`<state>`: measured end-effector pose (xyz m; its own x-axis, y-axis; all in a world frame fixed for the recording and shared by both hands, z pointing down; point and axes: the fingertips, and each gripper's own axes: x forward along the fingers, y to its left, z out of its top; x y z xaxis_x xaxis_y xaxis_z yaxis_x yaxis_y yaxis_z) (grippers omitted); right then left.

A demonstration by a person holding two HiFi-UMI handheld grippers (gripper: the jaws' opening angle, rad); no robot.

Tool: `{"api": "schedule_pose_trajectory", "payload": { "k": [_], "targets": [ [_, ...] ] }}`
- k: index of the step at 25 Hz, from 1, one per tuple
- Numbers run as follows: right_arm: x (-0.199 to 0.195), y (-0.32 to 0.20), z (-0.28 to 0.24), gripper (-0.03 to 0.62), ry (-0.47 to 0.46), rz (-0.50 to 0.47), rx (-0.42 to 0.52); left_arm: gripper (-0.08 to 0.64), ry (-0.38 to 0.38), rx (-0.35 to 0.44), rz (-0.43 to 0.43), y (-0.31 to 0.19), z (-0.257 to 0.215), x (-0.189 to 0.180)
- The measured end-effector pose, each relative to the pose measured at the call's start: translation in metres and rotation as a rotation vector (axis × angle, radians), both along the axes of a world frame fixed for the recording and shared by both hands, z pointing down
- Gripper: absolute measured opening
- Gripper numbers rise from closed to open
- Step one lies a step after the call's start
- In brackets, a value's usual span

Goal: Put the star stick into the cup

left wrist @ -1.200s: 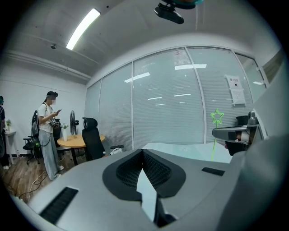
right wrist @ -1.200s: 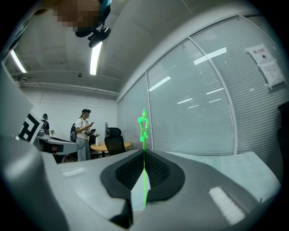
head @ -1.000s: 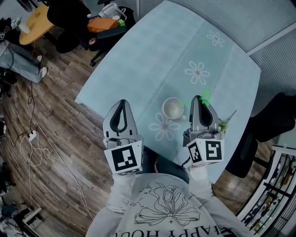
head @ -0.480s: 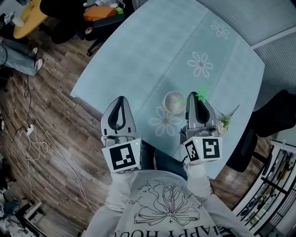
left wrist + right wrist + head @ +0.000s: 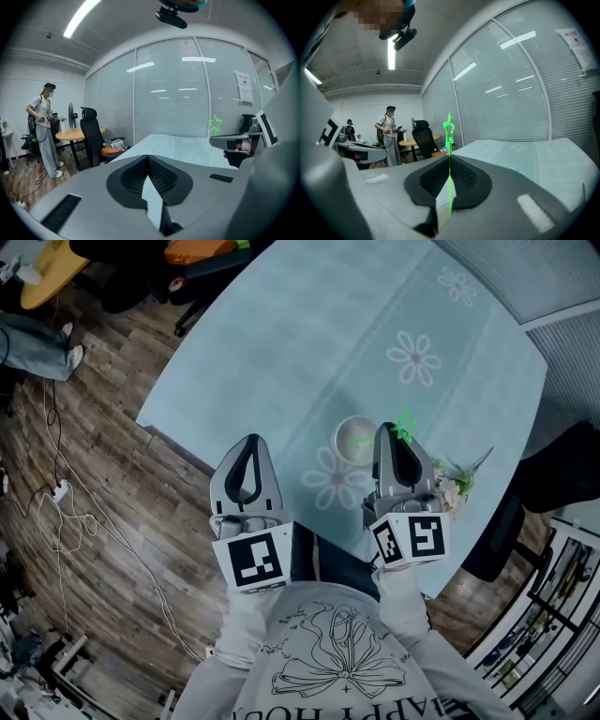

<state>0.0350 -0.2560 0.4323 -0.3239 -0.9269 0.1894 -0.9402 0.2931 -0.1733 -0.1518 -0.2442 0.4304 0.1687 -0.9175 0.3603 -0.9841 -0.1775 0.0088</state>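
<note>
Hovering over the near edge of the flower-patterned table [image 5: 281,343], the left gripper [image 5: 247,444] has its jaws pressed together on nothing. To its right the cup [image 5: 354,441] stands on the table. Further right, the right gripper [image 5: 393,431] pinches the green star stick [image 5: 405,425] (star end up), just beside the cup's rim.
</note>
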Motion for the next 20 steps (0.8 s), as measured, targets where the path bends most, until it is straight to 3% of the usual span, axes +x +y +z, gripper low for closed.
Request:
{"api": "schedule_pose_trajectory", "payload": {
  "k": [20],
  "targets": [
    [-0.006,-0.003,0.040,0.014,-0.051,-0.031,-0.115,0.006,-0.001,-0.066,0.029,0.004,0.030,0.013]
  ]
}}
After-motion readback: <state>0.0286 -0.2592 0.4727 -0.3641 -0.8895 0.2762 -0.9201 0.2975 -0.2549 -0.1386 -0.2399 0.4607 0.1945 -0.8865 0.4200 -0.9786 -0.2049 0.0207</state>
